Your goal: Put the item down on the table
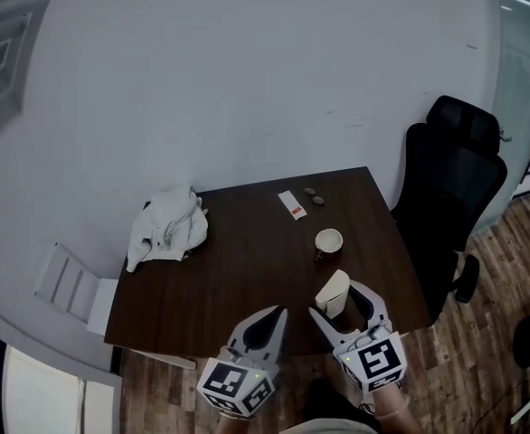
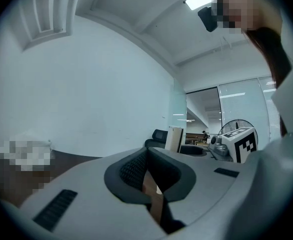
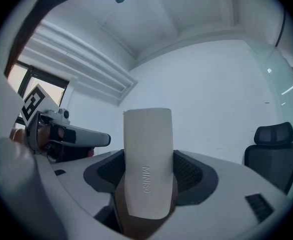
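A flat, cream-white case (image 3: pixel 147 159) with small print on its face stands upright between the pads of my right gripper (image 3: pixel 147 171), which is shut on it. In the head view the case (image 1: pixel 333 291) and right gripper (image 1: pixel 343 304) hang over the near right part of the dark wooden table (image 1: pixel 247 269). My left gripper (image 1: pixel 277 315) is beside it to the left, over the table's near edge. Its jaws are together with nothing in them. The left gripper view shows its own shut jaws (image 2: pixel 147 156) and the case (image 2: pixel 174 139) off to the right.
On the table lie a crumpled white cloth (image 1: pixel 168 224) at the far left, a white cup (image 1: pixel 328 240) just beyond the case, a small white packet (image 1: pixel 292 204) and two small round things (image 1: pixel 314 195). A black office chair (image 1: pixel 455 188) stands to the right.
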Action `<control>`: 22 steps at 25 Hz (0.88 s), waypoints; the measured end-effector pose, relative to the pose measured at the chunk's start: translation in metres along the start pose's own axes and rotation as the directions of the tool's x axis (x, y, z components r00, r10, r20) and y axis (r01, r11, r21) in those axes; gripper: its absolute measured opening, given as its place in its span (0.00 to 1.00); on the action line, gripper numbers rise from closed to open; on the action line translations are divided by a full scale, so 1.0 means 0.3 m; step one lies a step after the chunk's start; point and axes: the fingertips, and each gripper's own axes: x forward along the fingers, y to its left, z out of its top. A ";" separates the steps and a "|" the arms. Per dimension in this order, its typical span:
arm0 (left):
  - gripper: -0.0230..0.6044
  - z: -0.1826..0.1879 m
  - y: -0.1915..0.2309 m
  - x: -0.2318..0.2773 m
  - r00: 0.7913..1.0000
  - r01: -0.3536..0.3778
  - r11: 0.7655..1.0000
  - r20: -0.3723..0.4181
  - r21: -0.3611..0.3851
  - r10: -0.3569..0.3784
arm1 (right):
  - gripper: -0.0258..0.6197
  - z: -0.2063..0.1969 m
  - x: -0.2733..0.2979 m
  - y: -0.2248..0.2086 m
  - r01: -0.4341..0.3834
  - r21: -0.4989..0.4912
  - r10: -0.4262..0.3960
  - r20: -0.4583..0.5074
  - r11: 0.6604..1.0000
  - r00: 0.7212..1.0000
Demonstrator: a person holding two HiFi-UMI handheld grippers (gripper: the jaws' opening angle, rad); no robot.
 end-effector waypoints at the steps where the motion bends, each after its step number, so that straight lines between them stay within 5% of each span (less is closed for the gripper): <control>1: 0.07 -0.002 0.013 0.027 1.000 -0.004 1.000 0.000 0.001 0.004 | 0.51 -0.011 0.026 -0.017 -0.008 -0.014 0.008 -0.006 1.000 1.000; 12: 0.07 -0.033 0.135 0.165 0.999 -0.050 0.999 -0.010 -0.015 0.050 | 0.51 -0.219 0.232 -0.104 -0.101 -0.135 0.081 -0.142 0.986 0.987; 22: 0.07 -0.044 0.270 0.200 0.998 -0.022 1.000 -0.059 -0.016 0.021 | 0.51 -0.452 0.384 -0.057 -0.170 -0.224 0.093 -0.317 0.959 0.944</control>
